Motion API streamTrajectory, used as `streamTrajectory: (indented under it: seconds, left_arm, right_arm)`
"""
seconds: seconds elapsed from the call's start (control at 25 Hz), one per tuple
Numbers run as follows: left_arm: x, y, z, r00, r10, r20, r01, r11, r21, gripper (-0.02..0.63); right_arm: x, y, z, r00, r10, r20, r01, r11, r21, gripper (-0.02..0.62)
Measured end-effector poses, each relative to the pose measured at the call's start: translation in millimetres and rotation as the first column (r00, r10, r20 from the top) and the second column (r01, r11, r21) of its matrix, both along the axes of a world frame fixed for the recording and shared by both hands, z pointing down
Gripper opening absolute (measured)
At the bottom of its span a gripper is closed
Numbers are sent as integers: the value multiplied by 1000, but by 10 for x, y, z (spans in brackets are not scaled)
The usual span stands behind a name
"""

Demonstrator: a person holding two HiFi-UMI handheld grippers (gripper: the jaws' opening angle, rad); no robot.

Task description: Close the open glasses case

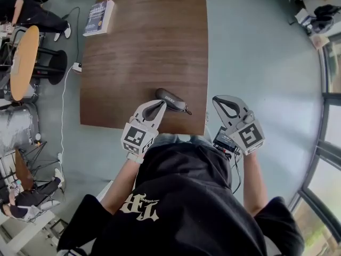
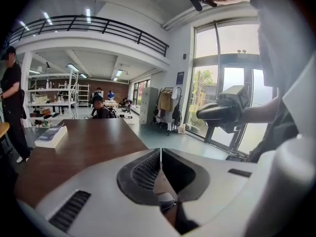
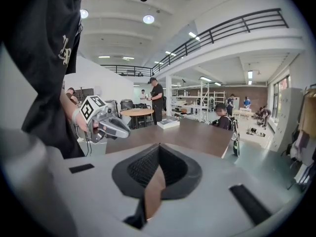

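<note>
**Case sits right at the table's near edge, so go easy**

The case (image 1: 171, 100) lies on the table (image 1: 144, 47) close to the near edge, just off the tips of your left gripper (image 1: 160, 104). Its long axis runs diagonally, far-left to near-right, with the small tab end pointing near-right. From above it looks flat and I can't make out a raised lid. Both your grippers have their jaws pressed together with nothing in them, and the right gripper (image 1: 217, 100) hangs past the table's right side. If the lid's ajar, I'd push straight down mid-length and brace the tab end so the case doesn't skid off.
</note>
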State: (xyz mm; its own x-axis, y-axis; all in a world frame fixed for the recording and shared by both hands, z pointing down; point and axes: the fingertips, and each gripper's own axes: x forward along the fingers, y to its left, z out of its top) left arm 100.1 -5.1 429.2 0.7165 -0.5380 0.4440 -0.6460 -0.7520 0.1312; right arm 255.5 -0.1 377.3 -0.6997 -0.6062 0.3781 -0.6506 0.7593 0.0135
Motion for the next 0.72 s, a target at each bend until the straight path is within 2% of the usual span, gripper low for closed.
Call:
streamTrajectory:
  seconds: [0.32,0.72]
  left_arm:
    - [-26,-16,-81,999,-49,-24,49,999,11,20]
    - [-168,-60,-95,995,-89,-40,90,996,21,20]
  right_arm:
    - [175,-161,-183,999,31,23,-31,999,19,-12]
    - [110,-230,-228,1000,27,-11,-27,999,35,-12]
